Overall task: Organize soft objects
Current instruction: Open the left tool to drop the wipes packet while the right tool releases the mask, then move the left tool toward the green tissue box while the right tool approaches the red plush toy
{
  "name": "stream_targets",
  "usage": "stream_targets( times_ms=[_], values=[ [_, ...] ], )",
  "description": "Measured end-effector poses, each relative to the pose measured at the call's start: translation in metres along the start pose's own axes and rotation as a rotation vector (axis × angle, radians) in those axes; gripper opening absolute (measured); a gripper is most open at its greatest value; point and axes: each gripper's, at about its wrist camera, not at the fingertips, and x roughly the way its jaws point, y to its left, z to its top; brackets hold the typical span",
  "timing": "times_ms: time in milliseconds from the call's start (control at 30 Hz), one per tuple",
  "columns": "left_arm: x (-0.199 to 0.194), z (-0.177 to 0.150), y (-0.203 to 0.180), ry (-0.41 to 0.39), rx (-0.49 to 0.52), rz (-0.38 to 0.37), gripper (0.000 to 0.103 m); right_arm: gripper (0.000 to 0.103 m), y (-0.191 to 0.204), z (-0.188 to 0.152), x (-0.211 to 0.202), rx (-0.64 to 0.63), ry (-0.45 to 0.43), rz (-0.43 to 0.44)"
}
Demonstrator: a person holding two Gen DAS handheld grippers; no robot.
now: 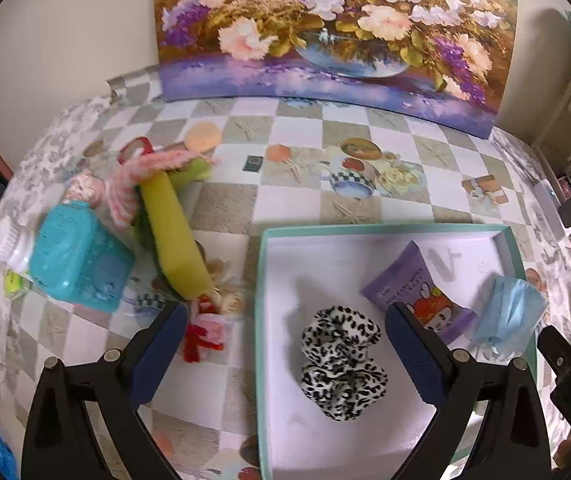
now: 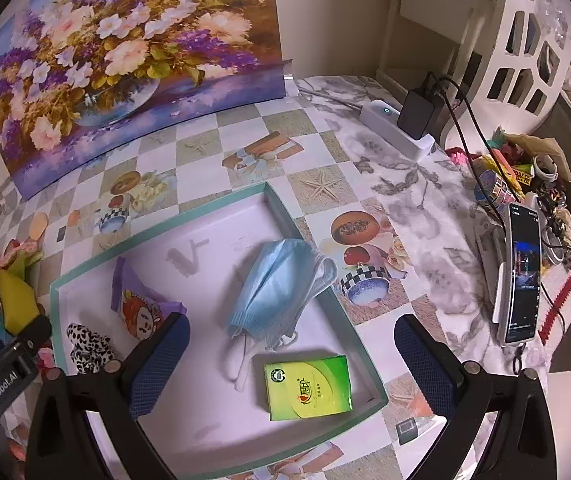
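Note:
A teal-rimmed white tray [image 1: 263, 304] [image 2: 285, 216] lies on the checkered table. In it lie a leopard scrunchie [image 1: 343, 362] [image 2: 87, 346], a purple wipes pack [image 1: 417, 296] [image 2: 137, 304], a blue face mask [image 1: 511, 316] [image 2: 277, 292] and a green tissue pack [image 2: 307, 388]. My left gripper [image 1: 285, 320] is open and empty above the tray's left edge, the scrunchie between its fingers. My right gripper [image 2: 291, 334] is open and empty over the tray's near right part. Left of the tray lie a yellow-green sponge [image 1: 173, 236], a pink knitted cloth [image 1: 141, 176] and a red-pink soft piece [image 1: 203, 332].
A teal plastic box [image 1: 79, 258] stands at the left. A flower painting [image 1: 325, 28] leans on the back wall. At the right lie a phone [image 2: 521, 276], a white power strip with charger [image 2: 401, 124], cables and small clutter [image 2: 513, 172].

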Motion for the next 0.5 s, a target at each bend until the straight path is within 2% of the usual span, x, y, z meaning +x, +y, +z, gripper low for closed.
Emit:
stream_targets(
  times_ms=[500],
  values=[
    [-0.019,0.001,0.031,-0.016,-0.042,0.112,0.099,0.103,0.035,-0.020,-0.018,-0.100,-0.015,0.039]
  ],
)
